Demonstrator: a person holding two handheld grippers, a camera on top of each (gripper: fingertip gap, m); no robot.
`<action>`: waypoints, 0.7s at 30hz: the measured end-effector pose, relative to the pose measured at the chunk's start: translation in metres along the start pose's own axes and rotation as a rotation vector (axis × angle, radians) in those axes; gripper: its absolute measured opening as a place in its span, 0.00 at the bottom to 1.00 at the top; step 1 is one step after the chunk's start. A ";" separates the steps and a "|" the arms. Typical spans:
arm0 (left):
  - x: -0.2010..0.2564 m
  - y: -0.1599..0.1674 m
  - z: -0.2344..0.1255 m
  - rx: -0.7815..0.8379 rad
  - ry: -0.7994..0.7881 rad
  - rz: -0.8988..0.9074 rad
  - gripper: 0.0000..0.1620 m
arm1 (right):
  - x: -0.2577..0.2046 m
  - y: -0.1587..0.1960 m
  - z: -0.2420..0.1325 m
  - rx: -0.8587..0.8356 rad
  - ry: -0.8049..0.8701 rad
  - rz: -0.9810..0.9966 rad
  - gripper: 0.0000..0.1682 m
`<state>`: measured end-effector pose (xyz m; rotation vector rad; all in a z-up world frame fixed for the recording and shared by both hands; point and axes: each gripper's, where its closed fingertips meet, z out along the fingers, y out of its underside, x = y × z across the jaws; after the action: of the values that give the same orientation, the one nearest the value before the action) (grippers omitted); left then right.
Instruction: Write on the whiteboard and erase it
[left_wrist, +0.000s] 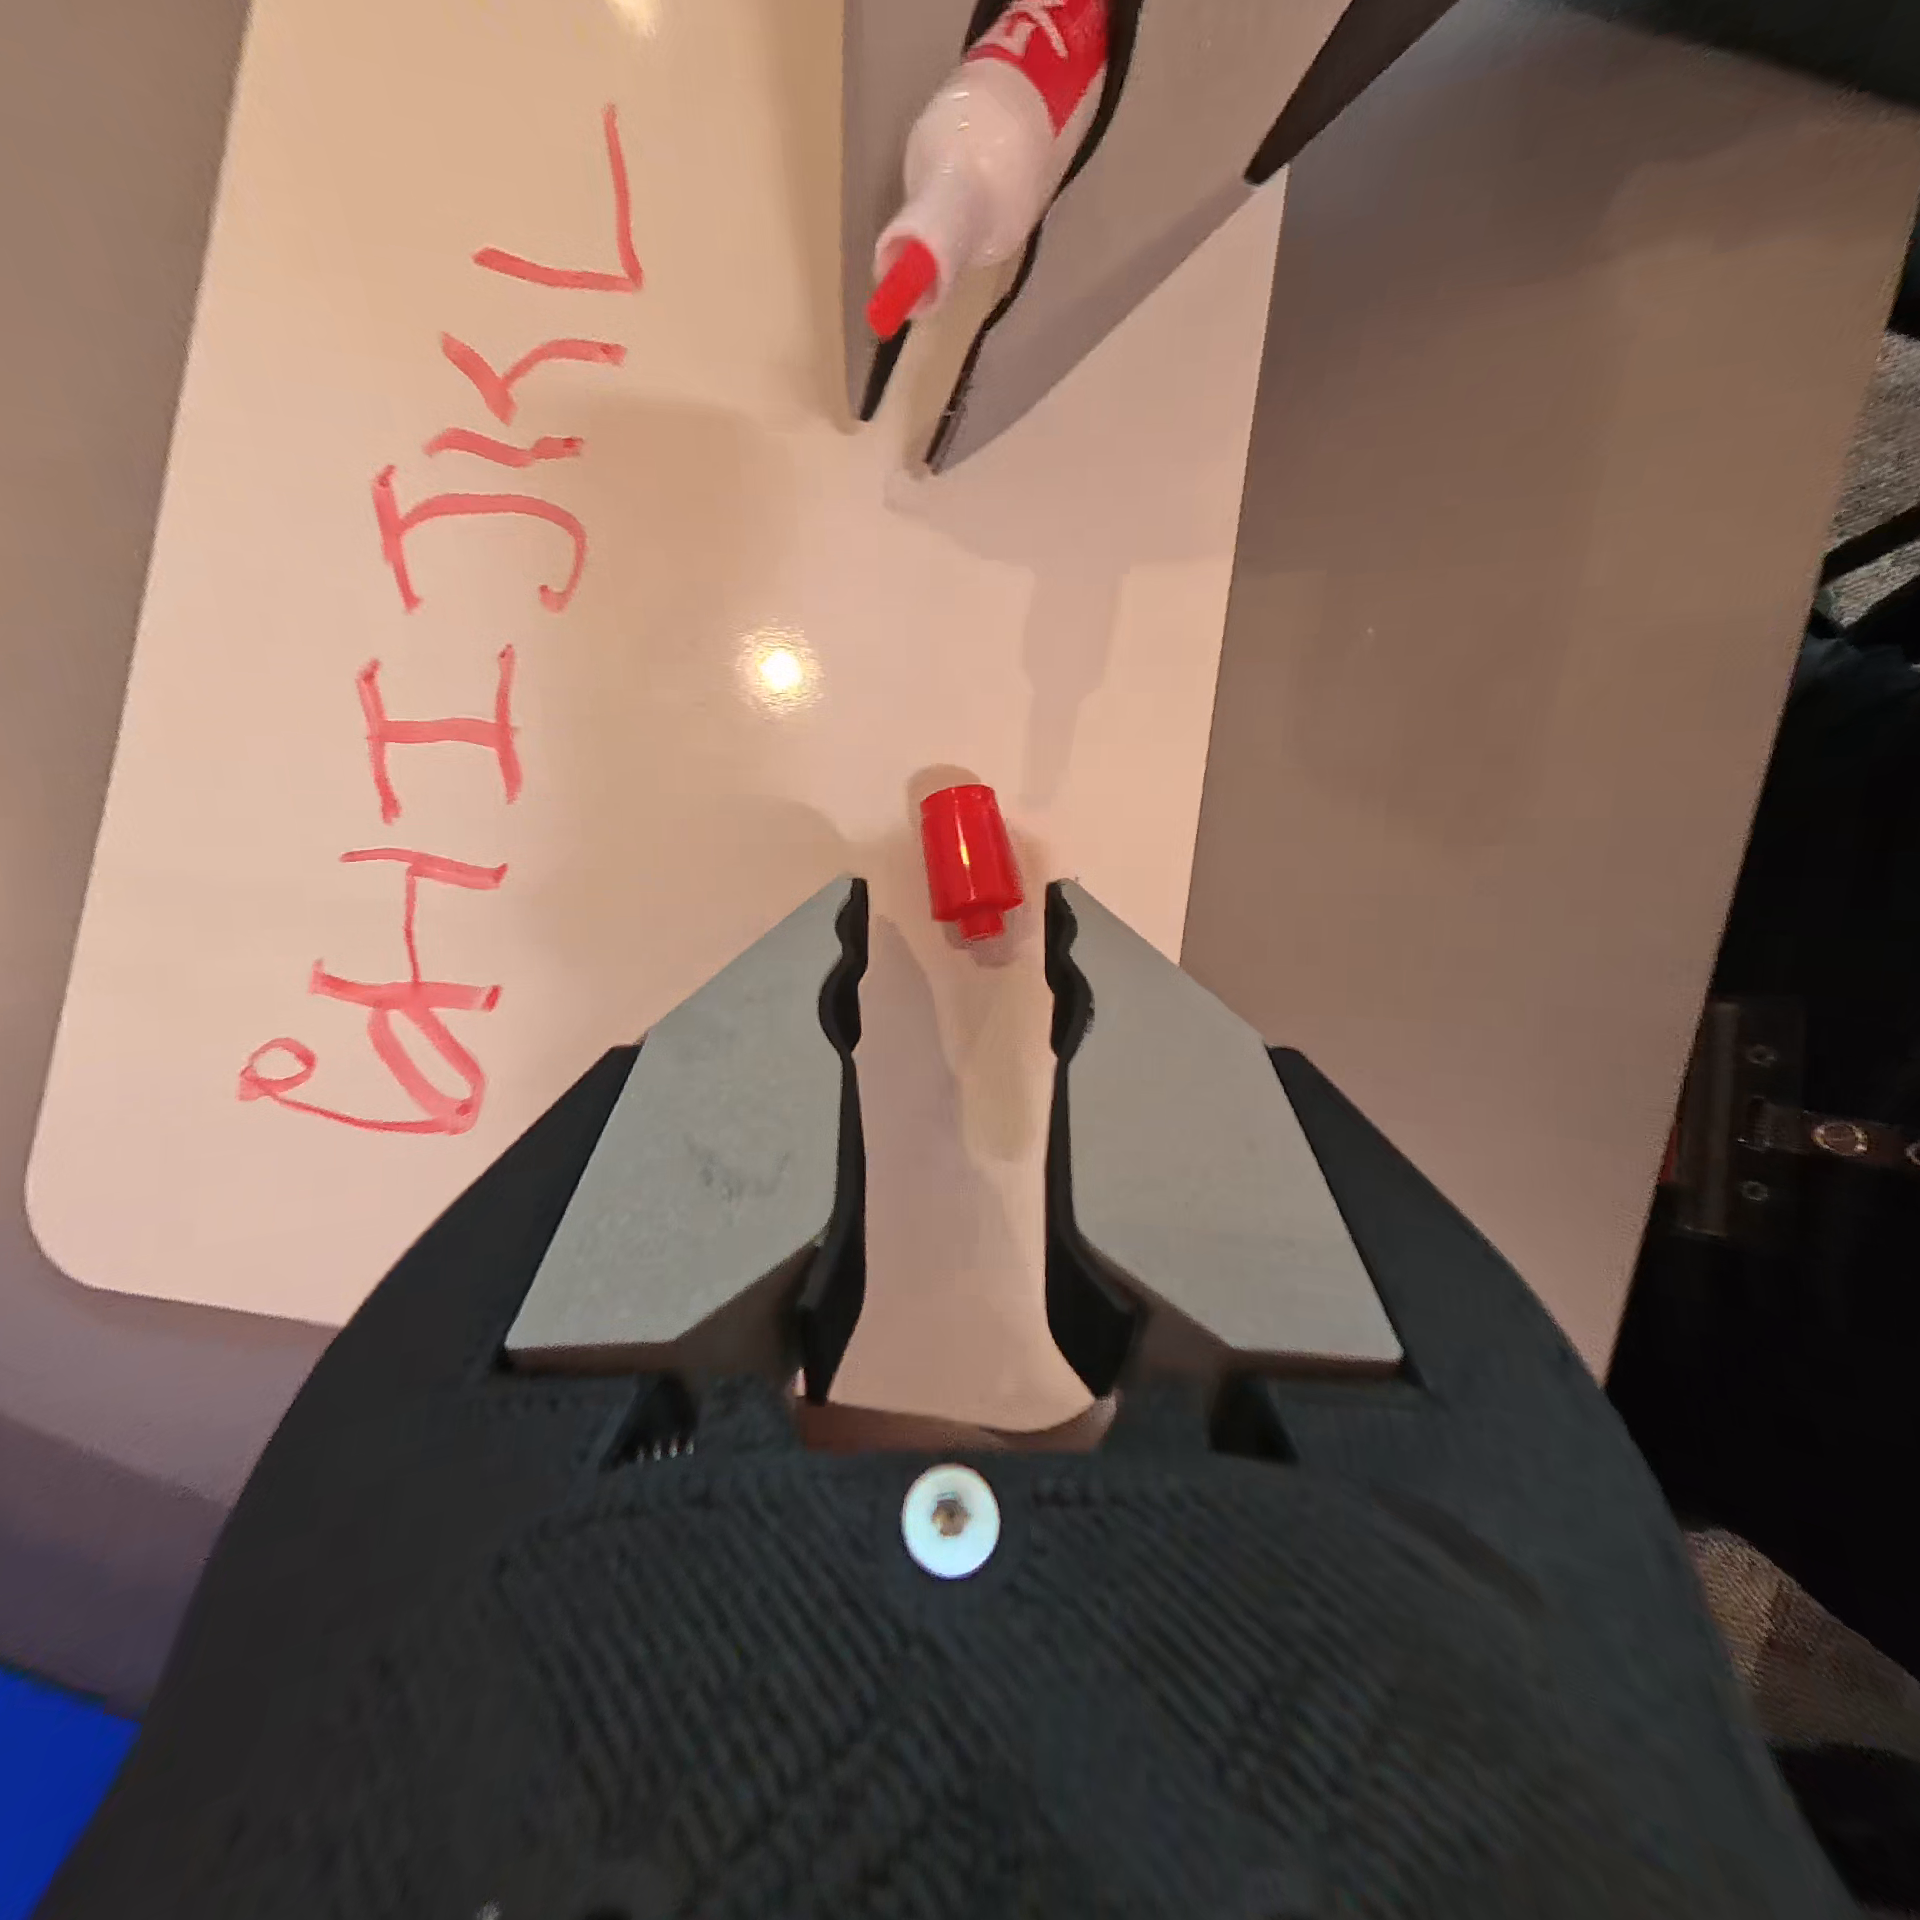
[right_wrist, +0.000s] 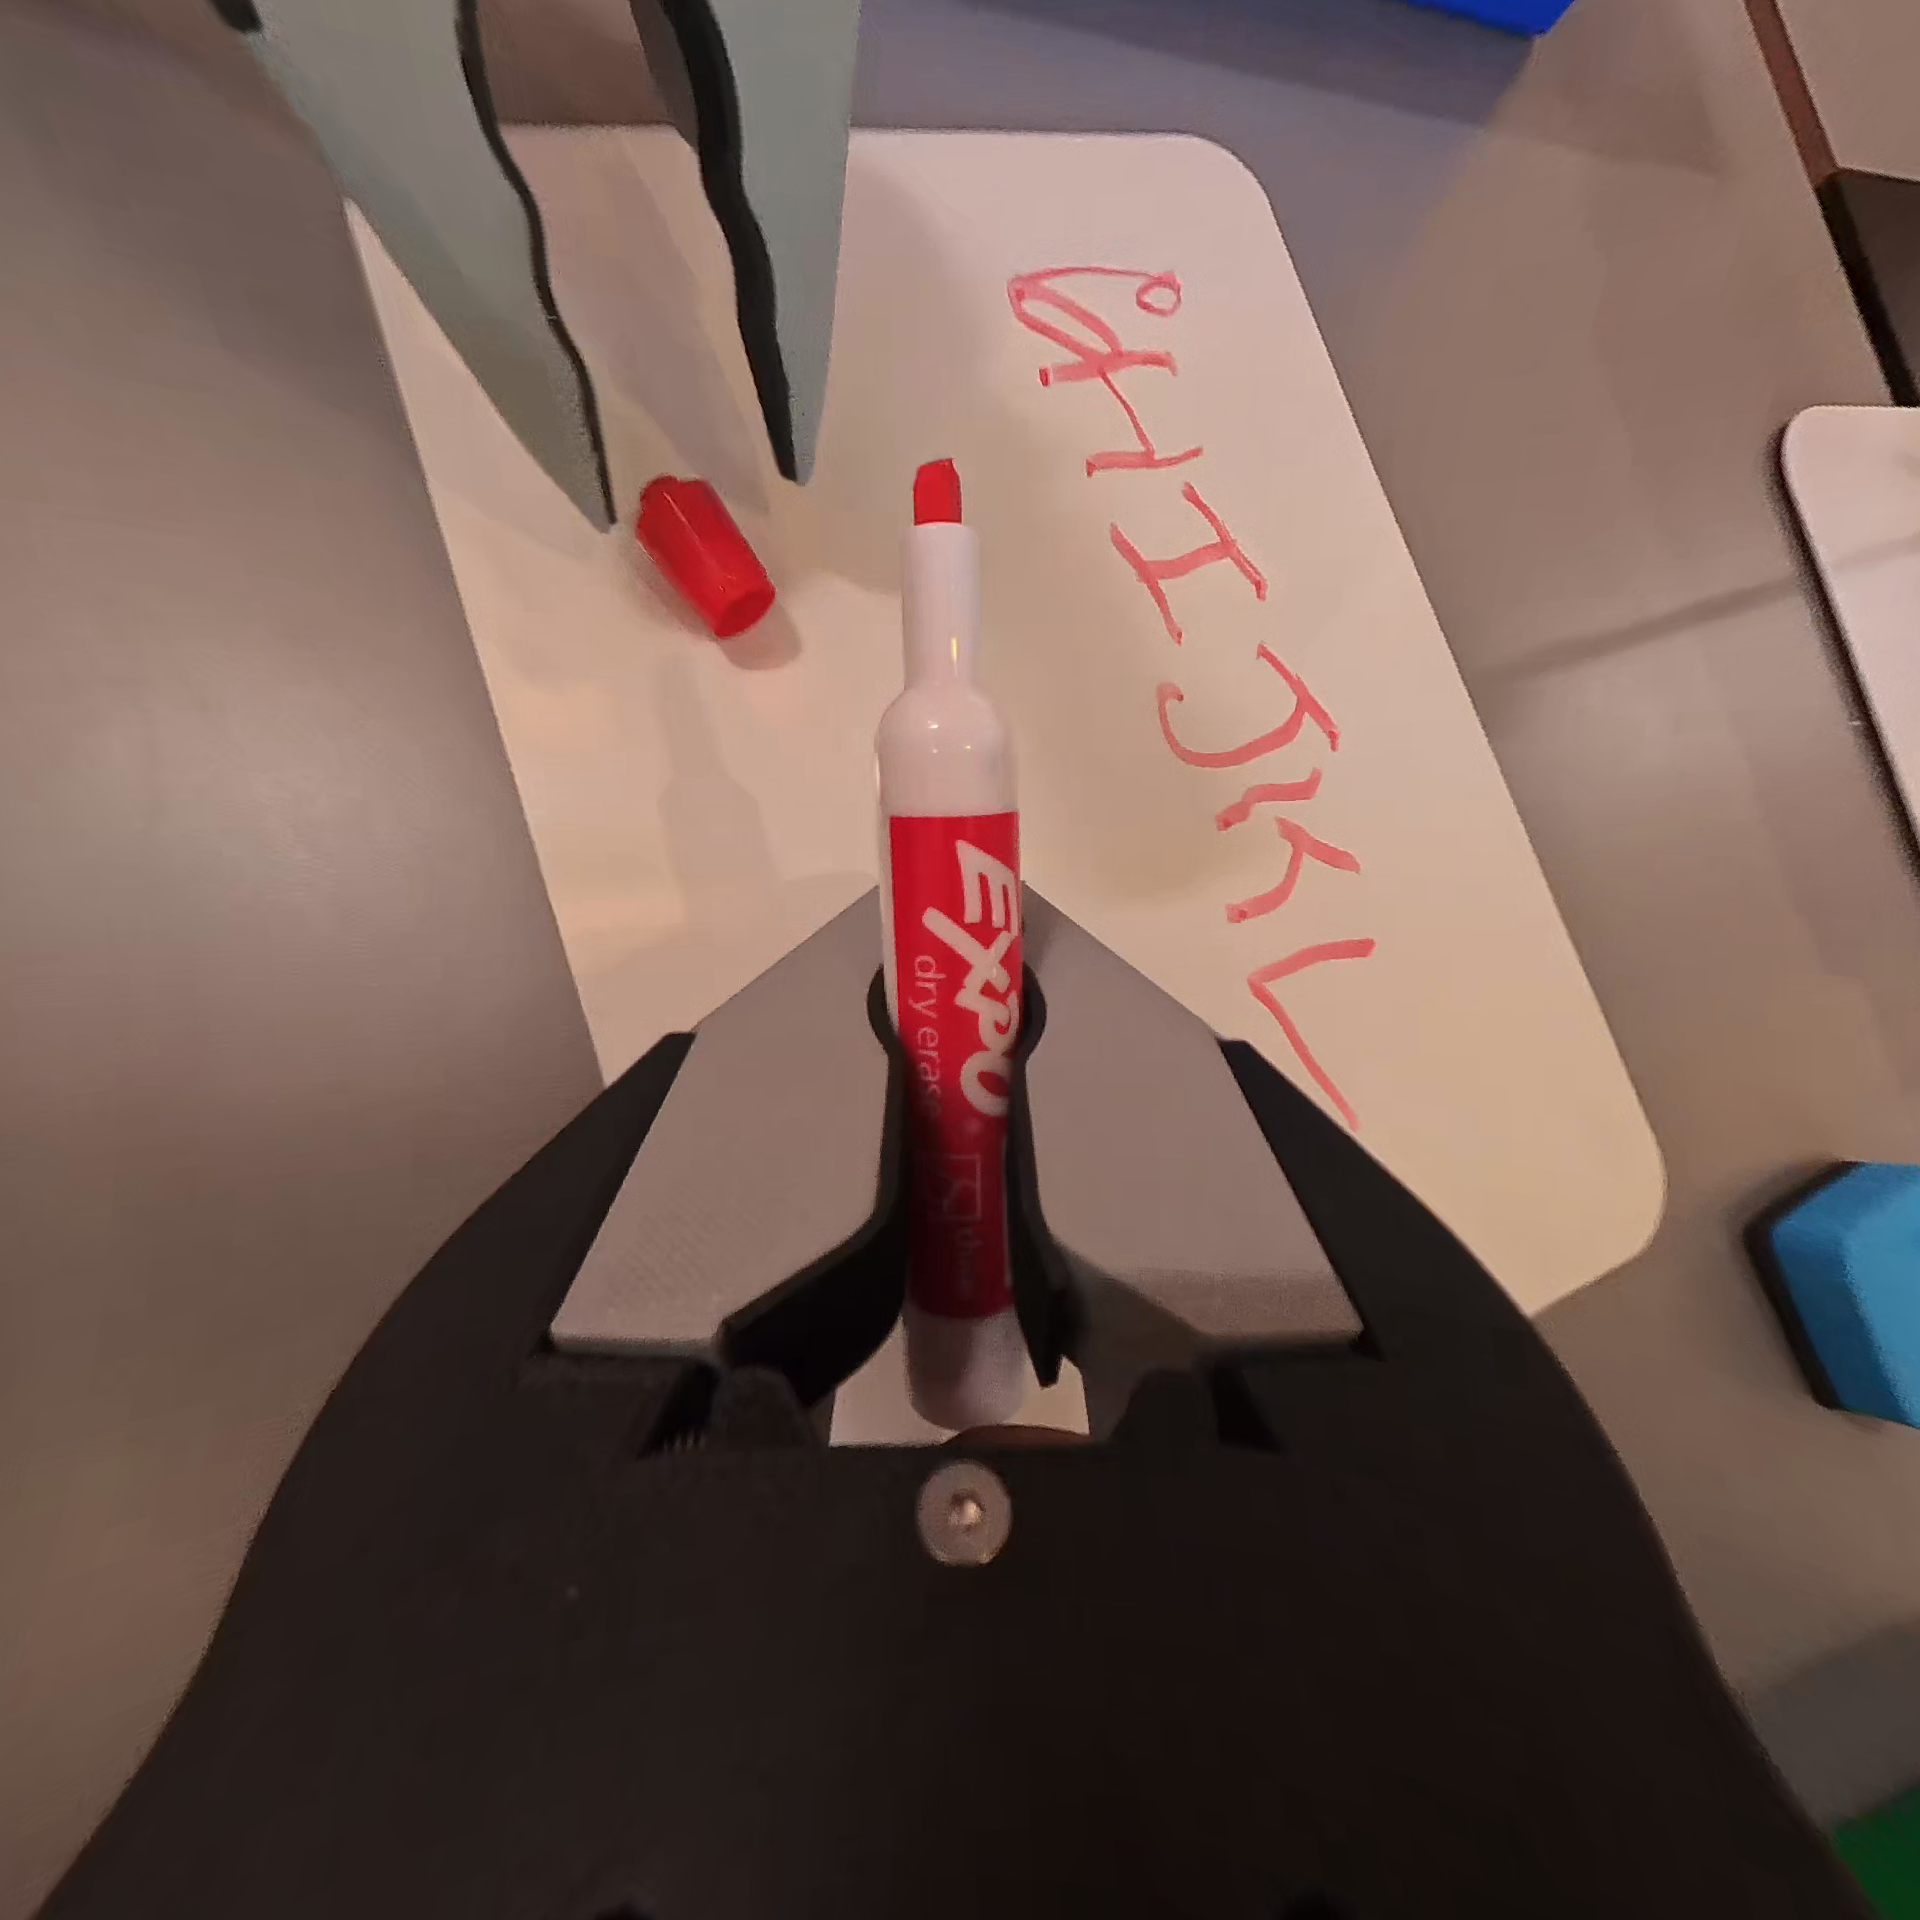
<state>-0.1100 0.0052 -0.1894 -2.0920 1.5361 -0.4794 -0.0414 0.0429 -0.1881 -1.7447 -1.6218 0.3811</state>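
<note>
A small white whiteboard (left_wrist: 644, 727) lies flat on a grey table, with red handwriting along one long side; it also shows in the right wrist view (right_wrist: 1351, 727). My right gripper (right_wrist: 951, 935) is shut on an uncapped red marker (right_wrist: 945, 831), tip held above the board. In the left wrist view that gripper (left_wrist: 904, 442) and the marker (left_wrist: 956, 197) sit at the top. The red marker cap (left_wrist: 968, 868) lies on the board just ahead of my open left gripper (left_wrist: 956, 894). The cap (right_wrist: 707, 569) lies by the left gripper's fingertips (right_wrist: 701, 504) in the right wrist view.
A blue eraser block (right_wrist: 1849, 1288) sits on the table beside the board's near corner. A second white board edge (right_wrist: 1860, 582) lies at the right. A blue object (right_wrist: 1496, 16) is at the far edge. The table's edge and dark clothing (left_wrist: 1829, 935) are at the right. The tips of one gripper are about 9 cm away from the tips of the other.
</note>
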 end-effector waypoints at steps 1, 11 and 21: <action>0.002 0.001 0.004 -0.010 0.001 0.006 0.20 | 0.001 0.002 0.002 -0.023 0.026 -0.023 0.06; -0.003 -0.009 0.008 0.068 -0.022 0.062 0.10 | -0.003 0.010 0.001 -0.147 0.127 -0.201 0.06; 0.014 -0.038 -0.025 0.167 0.018 0.113 0.10 | -0.012 0.006 -0.004 -0.287 0.117 -0.324 0.06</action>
<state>-0.0899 -0.0033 -0.1465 -1.8689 1.5589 -0.5654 -0.0360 0.0303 -0.1924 -1.6287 -1.9030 -0.1106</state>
